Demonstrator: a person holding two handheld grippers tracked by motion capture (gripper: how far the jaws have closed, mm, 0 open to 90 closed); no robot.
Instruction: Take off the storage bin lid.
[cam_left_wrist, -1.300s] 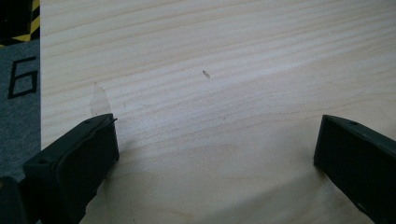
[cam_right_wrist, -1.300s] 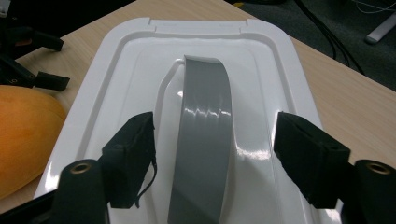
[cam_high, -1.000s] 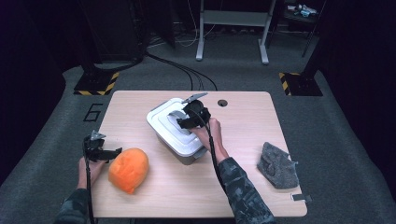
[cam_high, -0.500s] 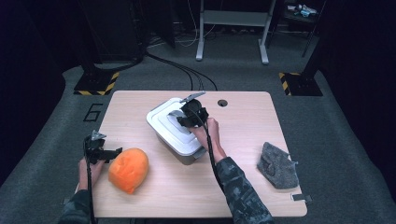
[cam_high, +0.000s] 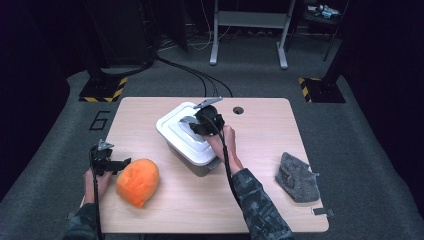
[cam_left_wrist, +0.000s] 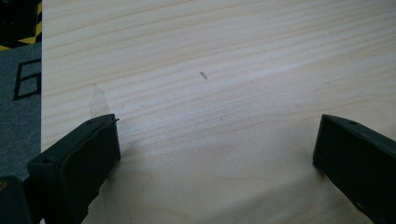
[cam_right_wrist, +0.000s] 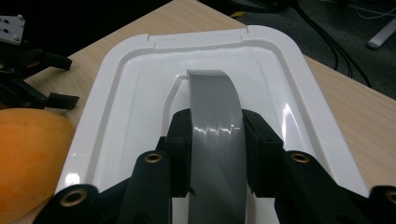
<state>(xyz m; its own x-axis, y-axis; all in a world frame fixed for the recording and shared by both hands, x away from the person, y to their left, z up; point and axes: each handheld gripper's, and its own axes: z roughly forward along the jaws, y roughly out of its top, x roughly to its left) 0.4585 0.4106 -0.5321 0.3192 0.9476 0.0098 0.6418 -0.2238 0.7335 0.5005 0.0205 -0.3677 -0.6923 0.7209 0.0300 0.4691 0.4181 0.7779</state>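
A white lid (cam_high: 187, 135) with a grey arched handle (cam_right_wrist: 215, 107) sits on a grey box (cam_high: 200, 167) at the table's middle. My right gripper (cam_high: 199, 122) reaches over the lid from the near side. Its jaws have just been closing, and in the right gripper view the right gripper (cam_right_wrist: 215, 128) is shut on the handle, a pad pressing each side. My left gripper (cam_high: 120, 164) rests low at the table's front left. In its own view the left gripper (cam_left_wrist: 217, 154) stands open over bare wood. An orange rounded soft thing (cam_high: 137, 181) lies just right of it.
A crumpled grey cloth (cam_high: 297, 177) lies at the table's front right. A round cable hole (cam_high: 238, 110) is in the tabletop (cam_high: 265, 135) behind the box. Black cables and stand feet are on the floor beyond the far edge.
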